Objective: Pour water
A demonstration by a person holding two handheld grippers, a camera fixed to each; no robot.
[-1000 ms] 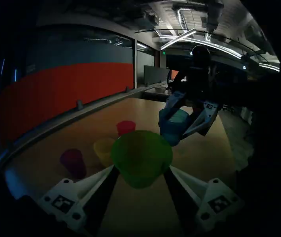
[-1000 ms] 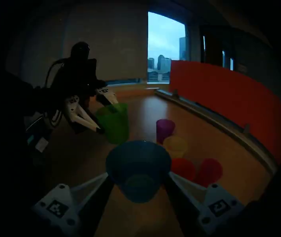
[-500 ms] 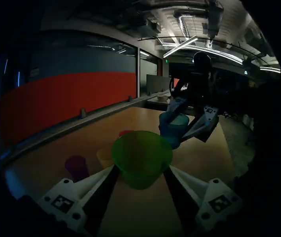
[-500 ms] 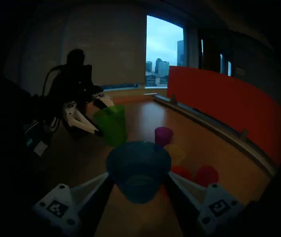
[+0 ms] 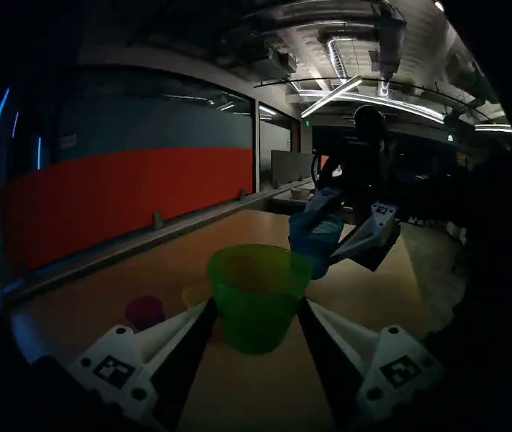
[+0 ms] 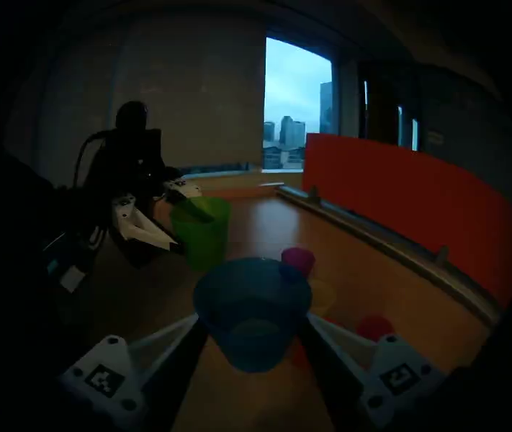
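Green cup [image 5: 259, 299] is clamped upright between both fingers of the left gripper [image 5: 256, 309] and held off the wooden table [image 5: 371, 295]. The blue cup [image 6: 252, 317] is gripped in the same way by the right gripper [image 6: 252, 327]. In the left gripper view the blue cup is seen just beyond the green cup, to its right and apart from it. A purple cup [image 5: 145, 311], yellow cup [image 5: 196, 294] and red cup [image 6: 374, 325] are noted standing on the table, near a red panel [image 5: 126, 187].

Colours: green cup [image 5: 259, 299], blue cup [image 6: 252, 320], magenta cup [image 5: 145, 311], yellow cup [image 6: 322, 294], red-orange wall panel [image 5: 126, 187], tan wood tbl [image 5: 371, 288].
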